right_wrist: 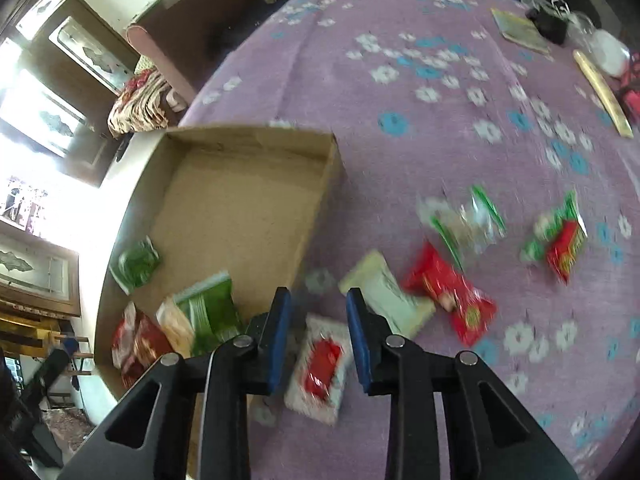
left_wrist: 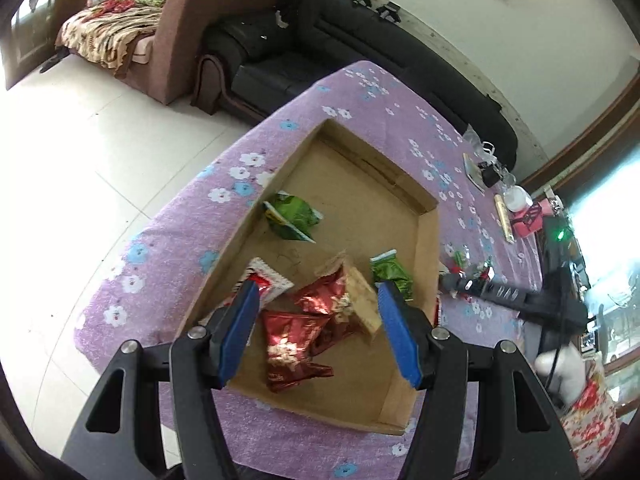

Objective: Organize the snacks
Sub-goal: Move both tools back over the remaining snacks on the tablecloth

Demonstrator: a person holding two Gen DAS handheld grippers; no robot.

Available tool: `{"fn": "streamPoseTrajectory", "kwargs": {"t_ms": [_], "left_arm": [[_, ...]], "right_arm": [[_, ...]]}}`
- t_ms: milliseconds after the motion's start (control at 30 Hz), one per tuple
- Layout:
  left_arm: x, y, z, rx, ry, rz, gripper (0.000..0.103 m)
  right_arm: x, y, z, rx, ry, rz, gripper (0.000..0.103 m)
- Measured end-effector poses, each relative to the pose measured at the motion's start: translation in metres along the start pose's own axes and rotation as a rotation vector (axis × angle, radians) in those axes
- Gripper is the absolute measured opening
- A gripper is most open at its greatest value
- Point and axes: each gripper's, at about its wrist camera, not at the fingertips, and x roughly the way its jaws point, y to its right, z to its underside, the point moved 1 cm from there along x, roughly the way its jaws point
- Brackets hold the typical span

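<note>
A shallow cardboard box (left_wrist: 428,240) (right_wrist: 320,200) lies on the purple flowered cloth. It holds several snack packets: a green one (left_wrist: 292,220), dark red ones (left_wrist: 296,344), a beige one (left_wrist: 362,300). My left gripper (left_wrist: 316,292) is open and empty above them. In the right wrist view, loose packets lie on the cloth beside the box: a white-and-red one (right_wrist: 320,368), a pale one (right_wrist: 384,292), a red one (right_wrist: 452,296), a clear green-edged one (right_wrist: 464,220), a green-red one (right_wrist: 560,236). My right gripper (right_wrist: 318,300) is open, empty, just above the white-and-red packet.
The right gripper's black body (left_wrist: 520,296) reaches over the cloth to the right of the box. A notebook (right_wrist: 520,30), a white lid (right_wrist: 608,54) and a long stick (right_wrist: 604,92) sit at the far table end. A black sofa (left_wrist: 280,60) stands beyond.
</note>
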Motion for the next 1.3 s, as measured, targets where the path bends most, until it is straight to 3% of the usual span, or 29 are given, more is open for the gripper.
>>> {"fn": "streamPoseTrajectory", "kwargs": {"t_ms": [67, 167, 367, 433, 567, 633, 733, 900, 1133, 1200, 1300], "left_arm": [[0.003, 0.005, -0.001, 0.013, -0.002, 0.007, 0.063], [0.006, 0.015, 0.000, 0.036, -0.011, 0.023, 0.063], [0.011, 0.030, 0.003, 0.078, -0.023, 0.043, 0.063], [0.014, 0.037, 0.003, 0.092, -0.029, 0.052, 0.063], [0.019, 0.052, 0.005, 0.115, -0.035, 0.076, 0.063], [0.020, 0.063, 0.007, 0.128, -0.035, 0.090, 0.063], [0.021, 0.079, 0.012, 0.158, -0.031, 0.084, 0.063], [0.023, 0.104, 0.032, 0.188, -0.050, 0.070, 0.063], [0.019, 0.125, 0.064, 0.176, -0.064, 0.014, 0.063], [0.020, 0.129, 0.070, 0.168, -0.063, 0.001, 0.063], [0.022, 0.136, 0.077, 0.161, -0.064, -0.015, 0.063]], "right_arm": [[0.002, -0.001, 0.010, -0.017, -0.008, 0.043, 0.029], [0.011, -0.002, 0.021, -0.005, -0.033, 0.012, 0.029], [0.023, -0.012, 0.032, -0.052, -0.024, 0.048, 0.027], [0.019, -0.007, 0.034, -0.029, -0.022, 0.055, 0.019], [0.000, 0.029, 0.047, 0.058, -0.020, 0.129, 0.018], [-0.006, 0.040, 0.054, 0.064, -0.051, 0.104, 0.022], [-0.031, 0.042, 0.057, -0.007, -0.020, 0.041, 0.022], [-0.055, 0.041, 0.023, -0.220, 0.146, 0.074, 0.028], [-0.008, 0.018, 0.003, -0.449, 0.067, -0.001, 0.028], [0.000, 0.008, 0.002, -0.501, 0.074, 0.018, 0.029], [0.001, 0.007, -0.002, -0.500, 0.057, 0.011, 0.027]]}}
